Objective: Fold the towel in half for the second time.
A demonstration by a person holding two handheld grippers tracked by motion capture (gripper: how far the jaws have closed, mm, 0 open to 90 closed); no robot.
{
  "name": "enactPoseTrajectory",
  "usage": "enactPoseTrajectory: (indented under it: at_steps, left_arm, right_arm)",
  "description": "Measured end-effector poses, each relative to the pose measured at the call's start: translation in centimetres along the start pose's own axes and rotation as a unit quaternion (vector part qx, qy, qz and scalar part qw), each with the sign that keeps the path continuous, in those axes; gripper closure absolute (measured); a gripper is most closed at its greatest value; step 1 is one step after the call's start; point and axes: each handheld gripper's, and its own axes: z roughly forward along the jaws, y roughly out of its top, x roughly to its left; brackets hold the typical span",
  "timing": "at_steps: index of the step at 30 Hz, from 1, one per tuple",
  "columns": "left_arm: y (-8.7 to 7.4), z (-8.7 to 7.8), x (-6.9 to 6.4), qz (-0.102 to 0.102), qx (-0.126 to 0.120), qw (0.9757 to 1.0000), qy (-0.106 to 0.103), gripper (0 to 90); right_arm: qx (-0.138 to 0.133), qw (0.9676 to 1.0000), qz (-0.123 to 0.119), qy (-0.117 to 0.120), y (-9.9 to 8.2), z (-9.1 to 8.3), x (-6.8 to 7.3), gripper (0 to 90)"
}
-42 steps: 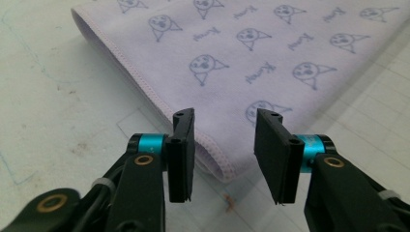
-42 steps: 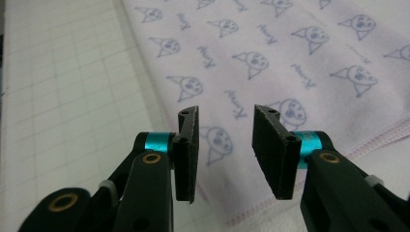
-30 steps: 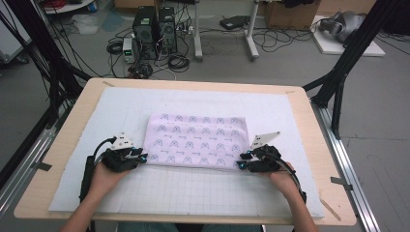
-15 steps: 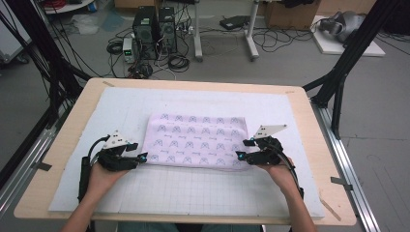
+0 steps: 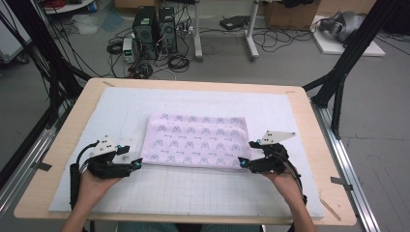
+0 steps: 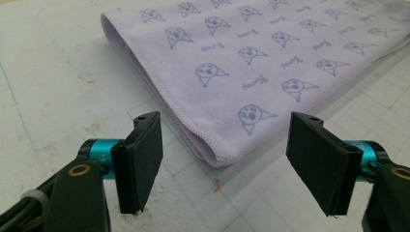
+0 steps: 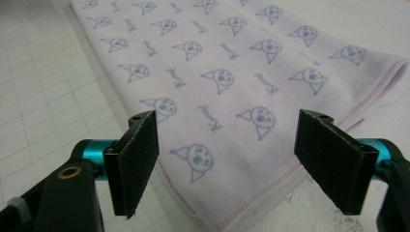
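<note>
Now folded cloth [image 5: 198, 140] flat between left gripper [image 5: 137, 165], right gripper [image 5: 243, 163], jaws just opened

folded cloth [image 5: 198, 140], left gripper [image 5: 137, 165], right gripper [image 5: 243, 163]

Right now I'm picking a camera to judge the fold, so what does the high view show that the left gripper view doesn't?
High view: the whole folded cloth on the white mat, the table's wooden rim, both hands, and the right gripper at the cloth's near right corner.

Left gripper view: the stitched hem and stacked layers at the near left corner, and the left gripper's jaws standing open, just opened, off the cloth.

Both: cloth, mat, left gripper.
</note>
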Motion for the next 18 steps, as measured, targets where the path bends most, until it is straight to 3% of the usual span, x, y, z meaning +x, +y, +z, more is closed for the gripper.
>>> enactPoseTrajectory:
  at_steps: [18]
  left_arm:
    - [-1.1,-1.9,-0.7,0.008,-0.004,0.9999,0.01,26.2]
  right_arm:
    - [-0.012,0.9999,-0.001,-0.007,-2.1,-3.1,0.7,21.5]
